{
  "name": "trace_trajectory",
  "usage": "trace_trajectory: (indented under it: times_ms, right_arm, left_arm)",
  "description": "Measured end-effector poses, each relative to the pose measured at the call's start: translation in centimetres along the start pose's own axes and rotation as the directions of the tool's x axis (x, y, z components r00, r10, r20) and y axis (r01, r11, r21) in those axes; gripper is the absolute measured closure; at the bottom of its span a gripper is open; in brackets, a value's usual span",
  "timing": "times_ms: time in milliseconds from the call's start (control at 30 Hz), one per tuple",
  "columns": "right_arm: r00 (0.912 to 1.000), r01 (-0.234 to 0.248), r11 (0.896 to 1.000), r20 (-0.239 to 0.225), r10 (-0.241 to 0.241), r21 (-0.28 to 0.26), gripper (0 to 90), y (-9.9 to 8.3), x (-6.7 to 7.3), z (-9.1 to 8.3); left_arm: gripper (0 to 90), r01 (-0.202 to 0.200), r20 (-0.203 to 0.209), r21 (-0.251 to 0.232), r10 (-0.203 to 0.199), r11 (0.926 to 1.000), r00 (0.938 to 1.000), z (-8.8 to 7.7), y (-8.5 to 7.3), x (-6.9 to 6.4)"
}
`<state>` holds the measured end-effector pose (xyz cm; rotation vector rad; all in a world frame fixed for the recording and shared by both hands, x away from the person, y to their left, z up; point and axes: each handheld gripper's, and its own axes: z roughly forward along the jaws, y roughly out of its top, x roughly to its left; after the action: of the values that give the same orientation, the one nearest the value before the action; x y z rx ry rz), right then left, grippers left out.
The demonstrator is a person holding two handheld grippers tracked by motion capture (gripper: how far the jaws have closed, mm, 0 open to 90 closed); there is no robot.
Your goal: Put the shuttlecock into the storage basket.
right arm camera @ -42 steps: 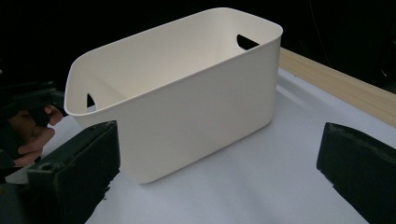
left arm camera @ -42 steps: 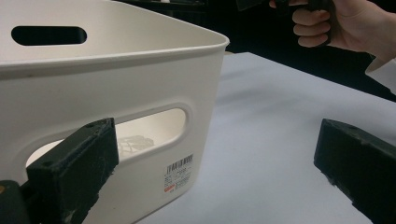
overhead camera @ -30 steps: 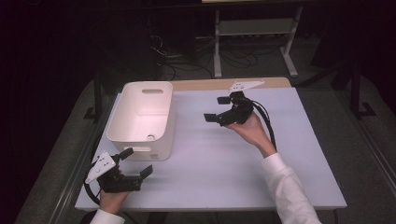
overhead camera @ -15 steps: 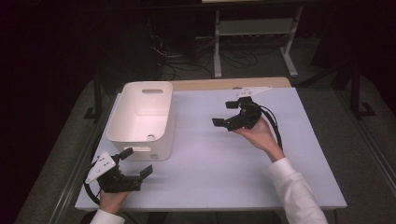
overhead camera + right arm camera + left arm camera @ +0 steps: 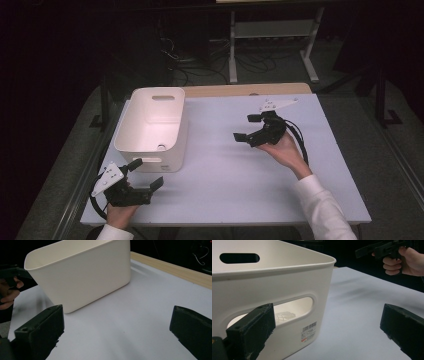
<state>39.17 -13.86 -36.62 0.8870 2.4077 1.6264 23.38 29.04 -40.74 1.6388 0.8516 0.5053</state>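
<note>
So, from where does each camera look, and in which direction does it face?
High view: above the table's near side, looking forward and down; both forearms, left gripper, right gripper.
Left gripper view: rides the left gripper, facing the white plastic bin's handle end; its own black fingers.
Right gripper view: rides the right gripper, facing the bin's long side.
Shared: bin, pale tabletop.

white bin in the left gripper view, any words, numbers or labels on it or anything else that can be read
No text can be quoted as it reads.
Barcode sticker on the white bin, below its handle slot: black bars with small print and a red mark beneath, too small and blurred to read.
Left tool, right tool and table: no writing that can be made out.
</note>
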Motion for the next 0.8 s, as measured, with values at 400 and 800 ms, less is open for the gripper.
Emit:
trace_trajectory:
  times_ms: [400,800]
  right_arm:
    - [0.9997,-0.015,1.000,0.017,0.016,-0.012,0.0,-1.9,-0.2,-1.3]
    - [0.9983,-0.038,0.999,0.043,0.039,-0.036,0.0,-4.0,-0.4,-3.4]
  left_arm:
    - [0.0,-0.002,0.001,-0.004,0.002,1.0000,1.0000,0.0,0.0,0.0]
    - [0.0,-0.001,-0.004,-0.010,0.001,0.9999,1.0000,0.0,0.0,0.1]
